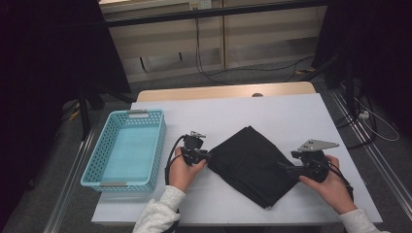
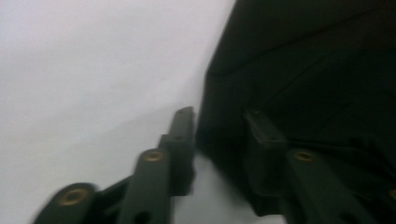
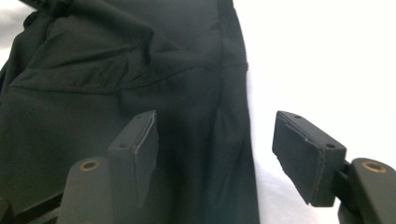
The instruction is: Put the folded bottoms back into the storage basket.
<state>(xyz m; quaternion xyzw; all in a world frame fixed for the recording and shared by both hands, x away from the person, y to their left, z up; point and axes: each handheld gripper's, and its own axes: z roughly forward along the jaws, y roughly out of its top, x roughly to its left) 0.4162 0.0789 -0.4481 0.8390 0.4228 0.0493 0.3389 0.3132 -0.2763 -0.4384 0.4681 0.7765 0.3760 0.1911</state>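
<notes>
A folded black cloth (image 1: 250,162) lies as a diamond on the white table (image 1: 272,109). My left gripper (image 1: 206,156) is at the cloth's left corner. In the left gripper view its jaws (image 2: 218,116) straddle the cloth's edge (image 2: 299,70), one over bare table and one on the fabric, with a gap still showing between them. My right gripper (image 1: 284,167) is at the cloth's right side. In the right gripper view it (image 3: 215,126) stands wide open, with the cloth's hemmed edge (image 3: 187,93) between the jaws, one jaw above the fabric and the other above the table.
A light blue perforated basket (image 1: 160,141) stands at the table's left side, close to my left hand. The table's wooden far edge (image 1: 223,91) lies beyond the white top. Cables run across the floor behind and to the right.
</notes>
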